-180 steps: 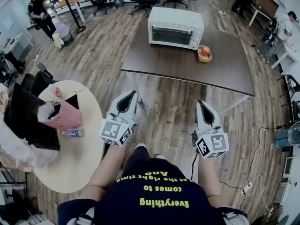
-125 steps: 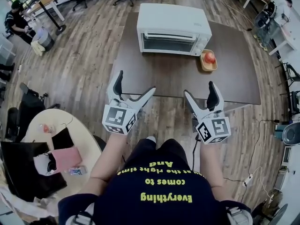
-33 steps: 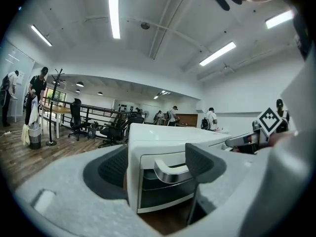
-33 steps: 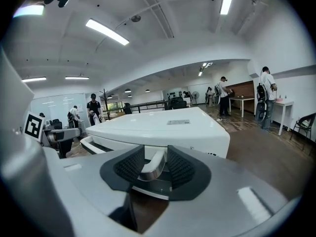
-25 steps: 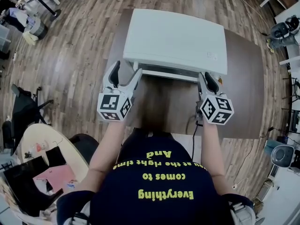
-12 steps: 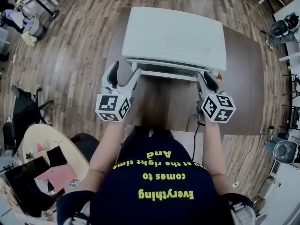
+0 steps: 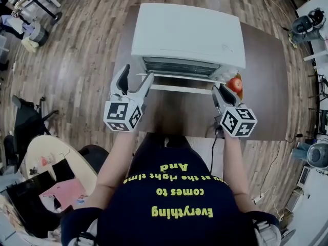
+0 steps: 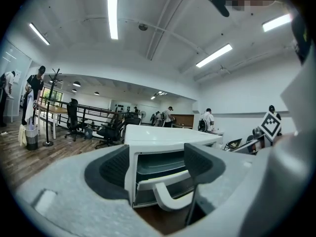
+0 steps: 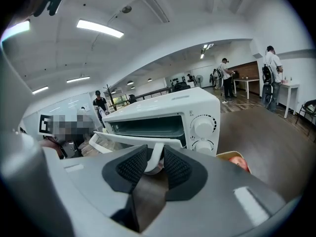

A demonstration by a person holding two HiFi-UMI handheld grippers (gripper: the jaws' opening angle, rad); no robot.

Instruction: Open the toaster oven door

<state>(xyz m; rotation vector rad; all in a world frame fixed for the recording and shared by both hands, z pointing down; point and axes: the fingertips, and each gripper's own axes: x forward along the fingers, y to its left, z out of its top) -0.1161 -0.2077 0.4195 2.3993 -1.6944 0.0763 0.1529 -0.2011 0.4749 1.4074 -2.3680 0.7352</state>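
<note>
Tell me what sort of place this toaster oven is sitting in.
Probably an open-plan office or lab workspace, not a kitchen. Black office chairs stand in the background, long ceiling strip lights run overhead, and a person stands by a white desk on the wood-plank floor.

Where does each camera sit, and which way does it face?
Head view: on the person's head, facing steeply down at the oven; torso, arms, left gripper, right gripper show.
Left gripper view: on that gripper, facing the oven's left end between open jaws.
Right gripper view: on that gripper, facing the oven front; jaws shut on the handle.
Shared: the oven.
</note>
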